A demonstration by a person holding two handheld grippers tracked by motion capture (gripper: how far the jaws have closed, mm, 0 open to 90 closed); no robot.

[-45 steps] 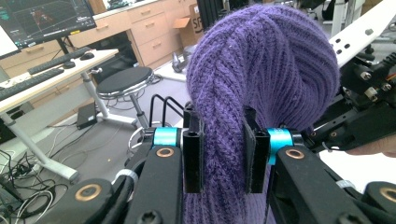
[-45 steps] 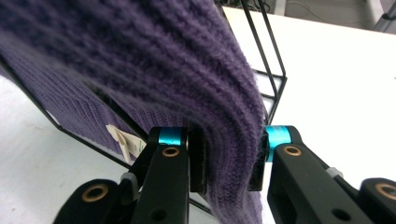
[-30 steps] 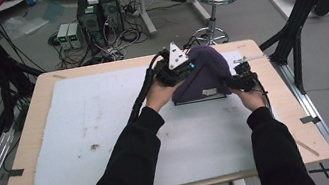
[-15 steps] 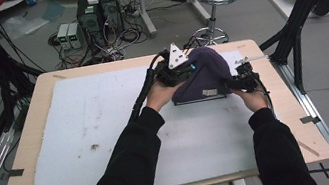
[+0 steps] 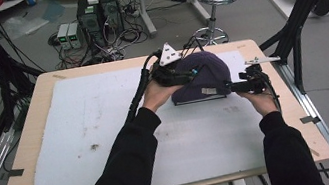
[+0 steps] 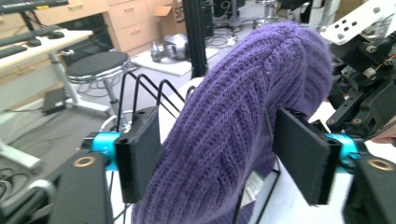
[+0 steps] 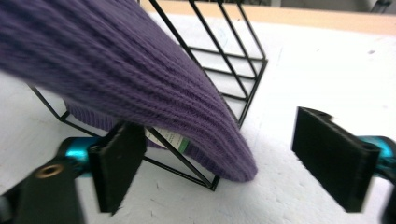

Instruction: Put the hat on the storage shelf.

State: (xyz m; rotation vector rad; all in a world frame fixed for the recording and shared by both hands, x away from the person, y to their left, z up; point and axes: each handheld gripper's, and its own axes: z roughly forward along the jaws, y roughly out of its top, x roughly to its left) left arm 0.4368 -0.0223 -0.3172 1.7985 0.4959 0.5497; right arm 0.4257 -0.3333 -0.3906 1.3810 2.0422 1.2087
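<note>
The wooden table (image 5: 34, 144) under its white foam mat (image 5: 108, 132) carries a black wire rack (image 7: 219, 70), and a purple ribbed knit hat (image 5: 205, 73) drapes over it near the far right. The left gripper (image 6: 219, 158) straddles the hat's crown, jaws spread, not yet pinching. The right gripper (image 7: 233, 163) stands released at the brim's low corner. I'd say close the left squarely on the thick knit and keep the right clear of the wires.

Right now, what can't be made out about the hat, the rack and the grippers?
- Label: right gripper view, print too small and blurred.
- Rack: the hat covers most of it in the high view and right gripper view.
- Left gripper: hat bulges between the jaws; contact unclear.
- Right gripper: open, nothing held.
</note>
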